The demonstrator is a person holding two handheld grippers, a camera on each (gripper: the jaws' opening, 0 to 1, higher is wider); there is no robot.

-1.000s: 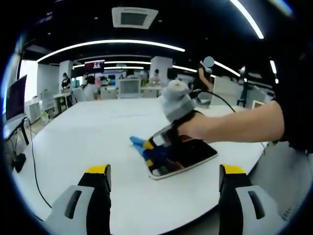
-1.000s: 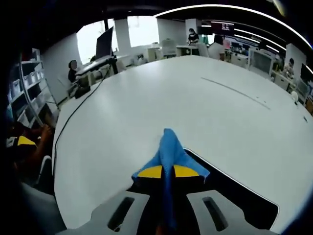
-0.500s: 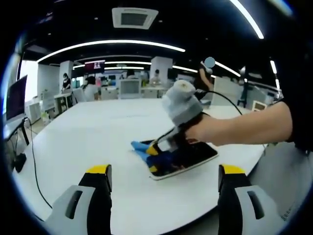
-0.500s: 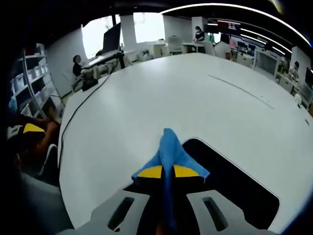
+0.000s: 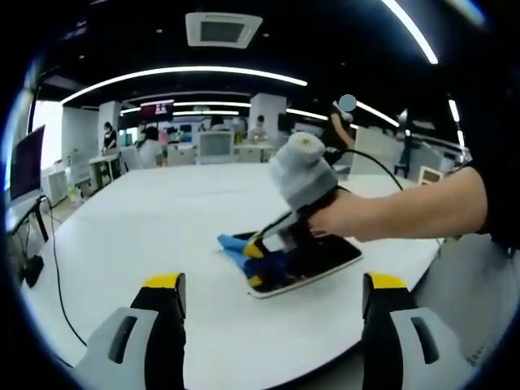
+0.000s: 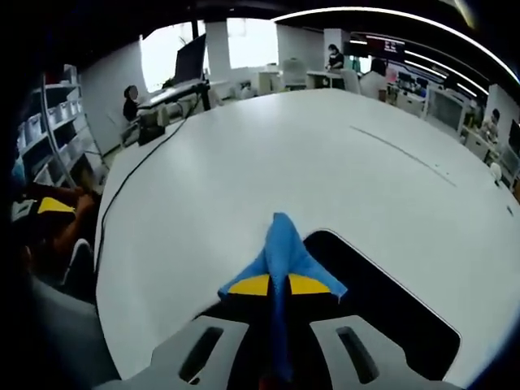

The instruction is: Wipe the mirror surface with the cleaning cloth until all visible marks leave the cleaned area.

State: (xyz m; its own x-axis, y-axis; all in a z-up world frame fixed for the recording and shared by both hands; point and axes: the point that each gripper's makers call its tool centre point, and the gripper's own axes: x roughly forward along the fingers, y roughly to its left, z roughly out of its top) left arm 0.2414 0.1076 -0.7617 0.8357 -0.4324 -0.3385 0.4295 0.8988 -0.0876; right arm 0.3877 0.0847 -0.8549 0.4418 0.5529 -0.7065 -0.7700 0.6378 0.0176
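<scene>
Your right claw is clenched on the blue cleaning cloth, pressing it at the edge of the dark mirror, which lies flat near the front edge of the white tabletop. In the left gripper view, your left claw hangs released, jaws wide apart, well back from the mirror. You seem to be mid-wipe, working one end. Next, drag the cloth across the uncovered glass with steady pressure, keeping the mirror from sliding.
</scene>
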